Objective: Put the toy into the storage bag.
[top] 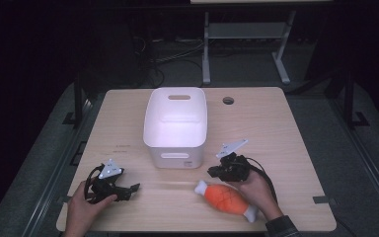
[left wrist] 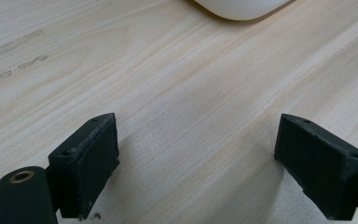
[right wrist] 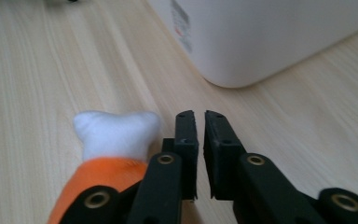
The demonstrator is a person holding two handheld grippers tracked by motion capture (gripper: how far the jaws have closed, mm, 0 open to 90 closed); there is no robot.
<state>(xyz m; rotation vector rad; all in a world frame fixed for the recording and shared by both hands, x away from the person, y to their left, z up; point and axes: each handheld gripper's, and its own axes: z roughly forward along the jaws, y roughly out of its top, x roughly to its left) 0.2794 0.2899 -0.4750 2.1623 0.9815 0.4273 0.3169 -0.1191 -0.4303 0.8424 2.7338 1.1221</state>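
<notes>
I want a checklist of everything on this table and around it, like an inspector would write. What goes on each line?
Surface: light wooden table, with a round hole near its far edge and faint marks at the left.
Job's things: white plastic bin with handle slots, empty, mid-table; orange plush toy with white ends, lying near the front edge.
Clutter: nothing seen.
Grippers: left gripper open over bare wood; right gripper shut, holding nothing, beside the toy's white end.
Cables: black cable trailing from the right gripper; more cables on the floor behind.
Surroundings: dark room, grey floor, white metal frame beyond the table.
</notes>
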